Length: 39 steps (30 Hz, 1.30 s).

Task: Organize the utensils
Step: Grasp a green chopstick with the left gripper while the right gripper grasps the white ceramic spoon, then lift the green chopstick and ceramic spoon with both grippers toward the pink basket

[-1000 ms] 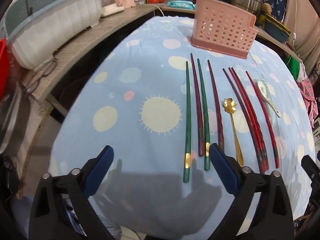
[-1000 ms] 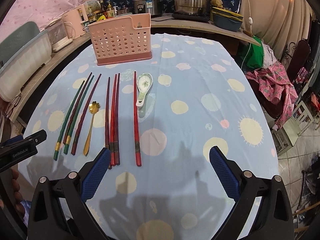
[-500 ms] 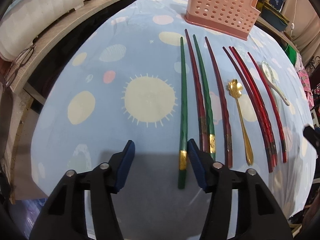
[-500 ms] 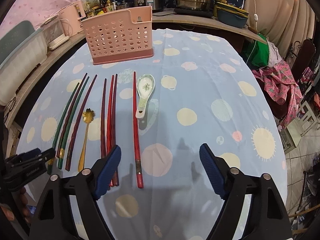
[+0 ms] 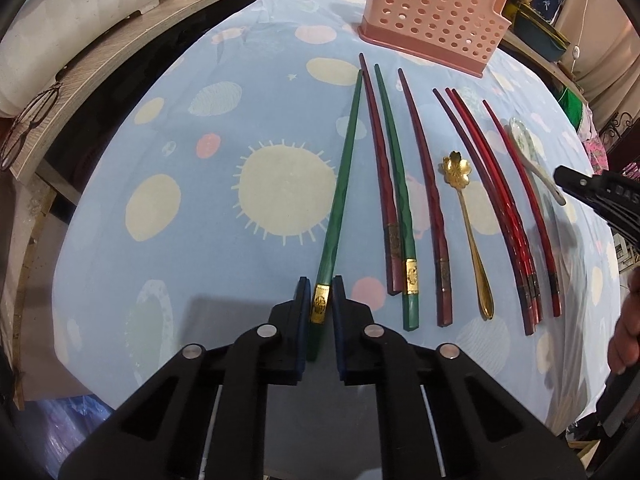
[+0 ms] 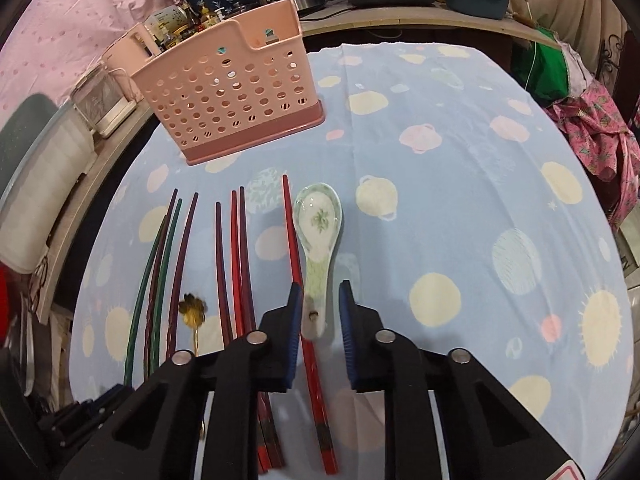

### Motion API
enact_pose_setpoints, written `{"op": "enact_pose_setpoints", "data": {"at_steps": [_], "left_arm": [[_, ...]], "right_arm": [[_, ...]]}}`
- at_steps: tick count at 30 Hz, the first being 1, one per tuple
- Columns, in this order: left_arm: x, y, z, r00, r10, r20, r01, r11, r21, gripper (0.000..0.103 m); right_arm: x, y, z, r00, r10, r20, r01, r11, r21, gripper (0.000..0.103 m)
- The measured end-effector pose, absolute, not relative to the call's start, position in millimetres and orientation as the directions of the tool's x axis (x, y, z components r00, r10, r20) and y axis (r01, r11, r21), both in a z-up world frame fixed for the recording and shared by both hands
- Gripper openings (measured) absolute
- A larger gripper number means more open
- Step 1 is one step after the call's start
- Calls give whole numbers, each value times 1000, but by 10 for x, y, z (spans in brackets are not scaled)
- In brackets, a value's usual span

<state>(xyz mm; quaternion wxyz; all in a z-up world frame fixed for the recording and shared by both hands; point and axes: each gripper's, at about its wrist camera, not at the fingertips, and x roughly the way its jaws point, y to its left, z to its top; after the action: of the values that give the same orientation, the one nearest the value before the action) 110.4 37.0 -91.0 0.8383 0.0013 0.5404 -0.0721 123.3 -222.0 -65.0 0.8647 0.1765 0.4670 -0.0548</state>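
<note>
Here the left gripper (image 5: 320, 296) has its blue pads pressed against both sides of the outermost green chopstick (image 5: 340, 184), clamped at the gold band near its thick end; the stick lies on the blue spotted tablecloth (image 5: 180, 168), angled slightly away from its neighbours. Just beside it lie a dark red chopstick (image 5: 380, 184) and a second green chopstick (image 5: 400, 200), touching along part of their length, then another dark red one (image 5: 428, 196), a gold flower spoon (image 5: 464, 204) and a cluster of red chopsticks (image 5: 500, 208).

The right gripper (image 6: 318, 304) straddles the handle of the ceramic spoon (image 6: 318, 224), its fingers partly apart; the left pad seems to touch the handle, though the fisheye makes contact hard to judge, and the other pad stands clear. A single red chopstick (image 6: 294, 252) runs just beside the spoon and under the left finger. Beyond the row, the pink perforated utensil holder (image 6: 228, 100) stands upright on the cloth, well apart from both grippers.
</note>
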Motion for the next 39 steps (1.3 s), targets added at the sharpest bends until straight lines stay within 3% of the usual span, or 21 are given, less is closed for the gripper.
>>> {"op": "enact_pose_setpoints", "data": {"at_steps": [4, 23, 39], "left_arm": [[1130, 350, -912, 403, -122, -907, 125, 989, -77, 10], [1139, 390, -923, 410, -157, -898, 113, 986, -121, 10], [842, 451, -706, 463, -186, -867, 120, 982, -146, 7]], "right_arm": [[1333, -2249, -772, 537, 82, -839, 272, 925, 265, 7], [1206, -2184, -932, 535, 118, -837, 244, 926, 287, 7], [692, -2296, -567, 590, 73, -804, 248, 931, 267, 6]]}}
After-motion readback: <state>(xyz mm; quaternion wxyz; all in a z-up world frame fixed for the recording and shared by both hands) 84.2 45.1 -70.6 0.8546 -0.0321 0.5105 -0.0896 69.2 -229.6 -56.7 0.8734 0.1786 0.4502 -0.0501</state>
